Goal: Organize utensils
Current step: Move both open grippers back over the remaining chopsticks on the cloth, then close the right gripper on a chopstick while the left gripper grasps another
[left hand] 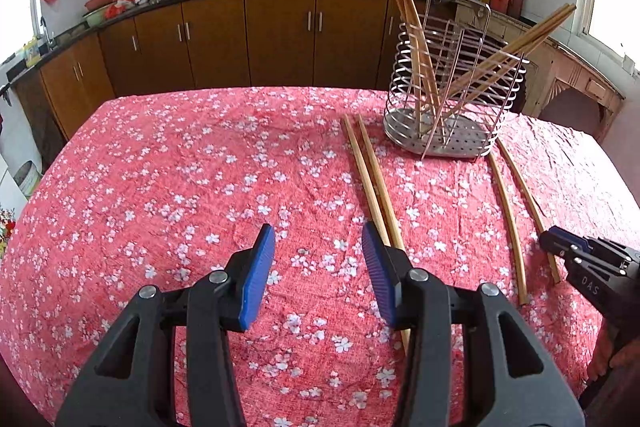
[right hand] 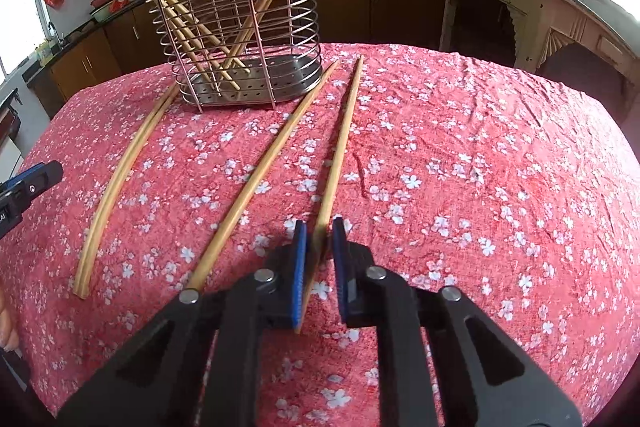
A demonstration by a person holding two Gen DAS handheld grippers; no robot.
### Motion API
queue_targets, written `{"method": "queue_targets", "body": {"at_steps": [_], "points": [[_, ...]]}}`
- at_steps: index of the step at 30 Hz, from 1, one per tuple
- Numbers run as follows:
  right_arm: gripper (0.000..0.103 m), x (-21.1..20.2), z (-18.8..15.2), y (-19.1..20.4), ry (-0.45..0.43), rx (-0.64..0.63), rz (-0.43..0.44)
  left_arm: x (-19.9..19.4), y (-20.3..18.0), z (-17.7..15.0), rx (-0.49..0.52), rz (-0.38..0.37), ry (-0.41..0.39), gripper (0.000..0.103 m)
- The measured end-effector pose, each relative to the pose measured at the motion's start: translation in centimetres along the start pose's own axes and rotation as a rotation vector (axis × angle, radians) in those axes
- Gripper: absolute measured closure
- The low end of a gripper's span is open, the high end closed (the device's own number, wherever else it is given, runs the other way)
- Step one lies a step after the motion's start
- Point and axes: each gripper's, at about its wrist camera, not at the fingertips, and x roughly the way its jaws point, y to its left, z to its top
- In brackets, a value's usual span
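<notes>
Chopsticks, pale bamboo and long, are the business here: several already lean inside the round steel wire holder (right hand: 240,27) at the upper left of the right wrist view, and four lie loose on the pink blossom-print tablecloth (right hand: 480,167). The right gripper (right hand: 320,239) has its blue pads straddling the rightmost loose chopstick (right hand: 344,131) near its lower end, the jaws narrowed around it; whether they bite yet, I can't tell. So the pick-up looks like the step in hand. Next, by my reading: a firm pinch, lift, tip the stick upright and drop it through the holder's open top. Over in the left wrist view, the left gripper (left hand: 318,239) hangs with jaws spread wide, holding nothing, beside a close-lying pair of chopsticks (left hand: 370,183).
</notes>
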Motion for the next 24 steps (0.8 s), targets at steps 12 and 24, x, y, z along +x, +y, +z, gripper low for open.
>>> {"method": "queue_targets", "body": {"at_steps": [12,24], "points": [[0.095,0.0,0.3,-2.5,-0.007,0.075,-0.071,1.9,-1.3,-1.5,0.023,-0.088,0.088,0.065],[0.095,-0.2,0.3,-2.4,-0.006,0.071,-0.058,2.8,-2.6,-1.9,0.051,-0.121,0.104,0.066]]}}
